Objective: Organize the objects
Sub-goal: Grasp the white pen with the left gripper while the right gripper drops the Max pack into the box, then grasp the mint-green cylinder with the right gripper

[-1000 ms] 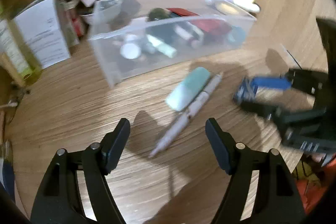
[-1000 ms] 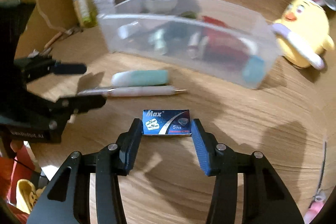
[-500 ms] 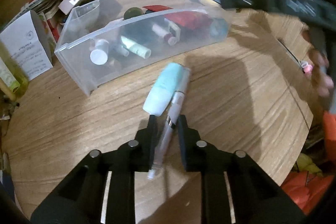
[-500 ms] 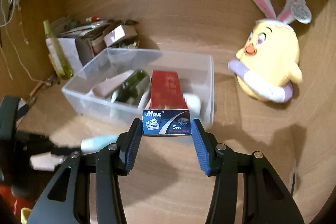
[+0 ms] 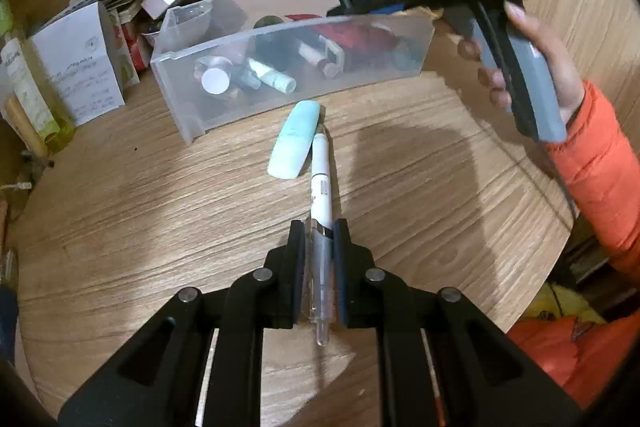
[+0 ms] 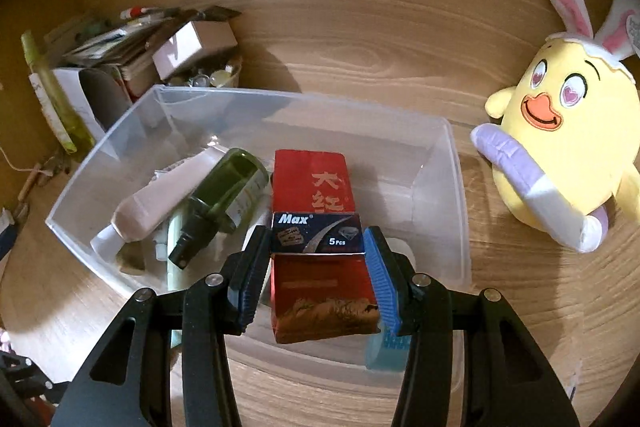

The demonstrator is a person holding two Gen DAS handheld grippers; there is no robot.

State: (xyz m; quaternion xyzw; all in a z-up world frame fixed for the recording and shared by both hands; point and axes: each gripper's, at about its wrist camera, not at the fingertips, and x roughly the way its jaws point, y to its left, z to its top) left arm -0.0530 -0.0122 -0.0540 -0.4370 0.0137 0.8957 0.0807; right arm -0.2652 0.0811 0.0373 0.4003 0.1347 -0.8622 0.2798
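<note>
Over the clear bin [image 6: 440, 131] my right gripper [image 6: 318, 251] now clamps the razor-blade box [image 6: 318, 233], carried up from the tabletop [image 5: 120, 207]. My left gripper [image 5: 316, 251], wide a second ago, is closing on the pen [image 5: 322, 187] beside the mint tube [image 5: 296, 139].

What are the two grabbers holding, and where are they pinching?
The left gripper is closing on the white pen at its clear end. The right gripper pinches the small blue Max box by its two short ends, above the clear bin.
</note>
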